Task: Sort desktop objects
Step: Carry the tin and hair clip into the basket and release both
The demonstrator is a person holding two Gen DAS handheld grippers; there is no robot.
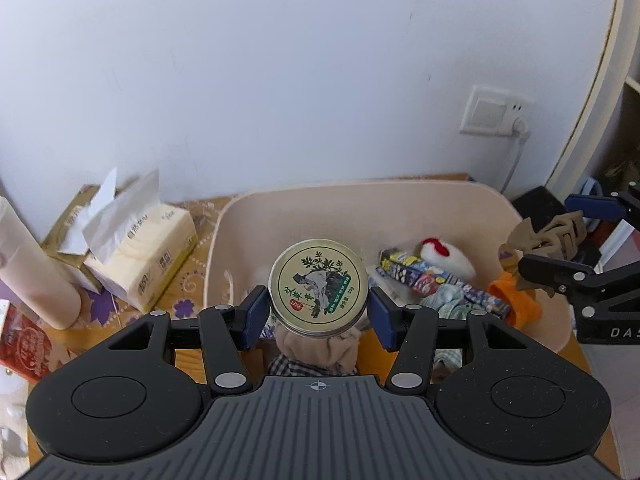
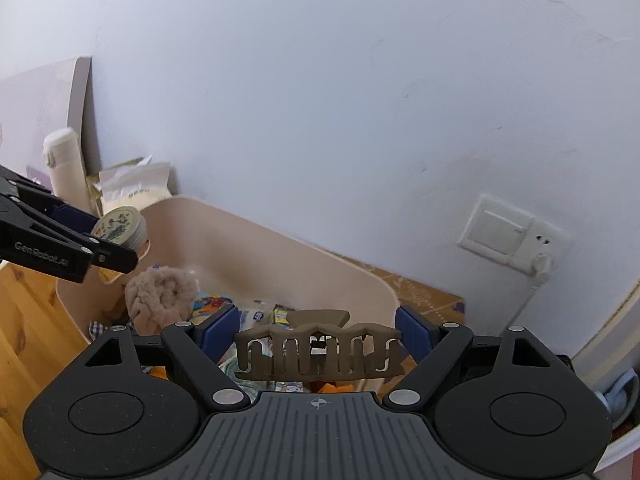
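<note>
A beige plastic bin (image 1: pixel 224 240) with rounded corners and smooth walls sat against the white wall on a patterned table mat (image 1: pixel 188 280). Inside it lay a heap of small things: a fuzzy tan cloth (image 2: pixel 160 292), a checked fabric (image 1: pixel 296 364), a printed snack packet (image 1: pixel 424 276), a white plush toy with a red patch (image 1: pixel 444 254), a pale patterned cloth (image 1: pixel 448 300) and an orange plastic piece (image 1: pixel 516 300) near the right wall.

The left gripper (image 1: pixel 318 312) held a round metal tin (image 1: pixel 318 288) between its blue pads, jaws closed against the tin's rim. The tin was flat, with a cream lid printed with a green plant and a seated figure, and it hung above the near left part of the bin, over the tan cloth.

The right gripper (image 2: pixel 316 340) held a brown hair claw clip (image 2: pixel 316 350) endwise between its blue pads, jaws set fairly wide to span its length. The clip was matte plastic with interlocking curved teeth, and it hung above the bin's right side.

To the left of the bin stood a soft yellow tissue pack (image 1: pixel 140 252) with a sheet poking up, and a smooth cream bottle (image 1: pixel 36 268). A white wall socket (image 1: pixel 494 112) with a plug sat on the wall to the far right.
</note>
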